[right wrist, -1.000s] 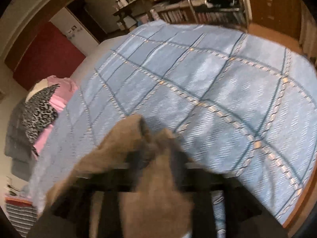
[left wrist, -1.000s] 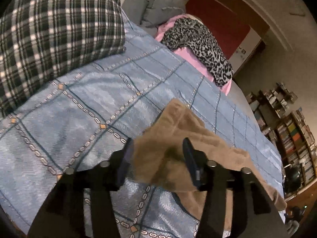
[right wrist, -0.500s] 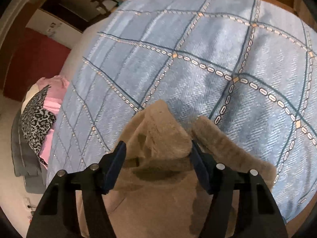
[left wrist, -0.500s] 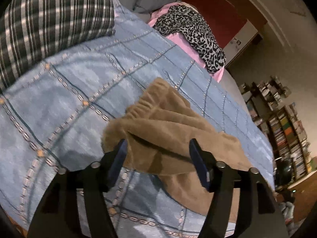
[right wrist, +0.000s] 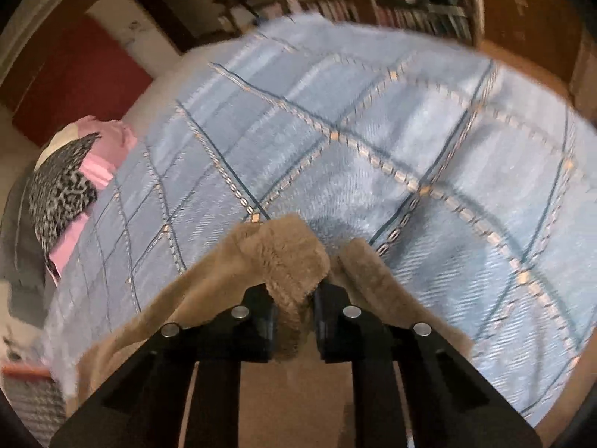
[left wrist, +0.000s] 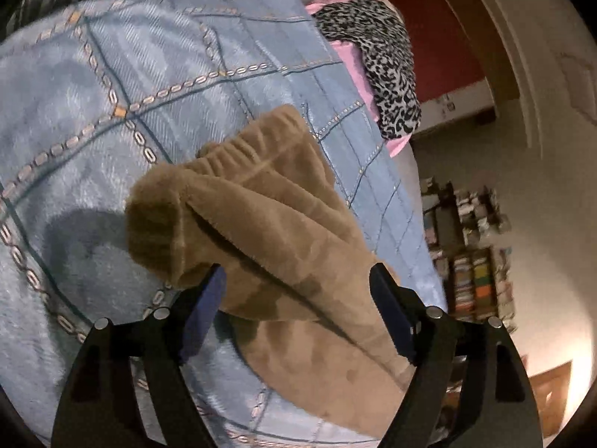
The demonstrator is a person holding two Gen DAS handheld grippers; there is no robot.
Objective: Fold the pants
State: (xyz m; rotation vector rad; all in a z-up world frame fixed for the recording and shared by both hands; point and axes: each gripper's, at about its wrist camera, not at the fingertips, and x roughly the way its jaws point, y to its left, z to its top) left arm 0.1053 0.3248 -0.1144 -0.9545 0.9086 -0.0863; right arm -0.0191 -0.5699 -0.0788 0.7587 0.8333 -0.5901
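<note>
A: Eyes on the tan fleece pants with the gathered elastic waistband (left wrist: 276, 231). They lie bunched on the pale blue bedspread with chain-pattern lines (left wrist: 123, 86), close to its near edge, with one fold of cloth rolled back over the rest.

B: And the grippers?

A: The right gripper (right wrist: 294, 302) has just been closing, and now it's clenched on a fluffy edge of the pants (right wrist: 291, 261); the pads pinch the cloth between them. The left gripper (left wrist: 298, 291) has been opening; its jaws stand wide and released, cloth lying between them but no pad pressing it.

B: So how far along?

A: Early to middling, I'd say. The pants are partly doubled over but still lumpy (hardly a tidy stack). Flattening and at least one clean fold look left.

B: Anything else on the bed?

A: A leopard-print cloth over pink fabric (left wrist: 388, 59) at the far edge, well apart.
</note>
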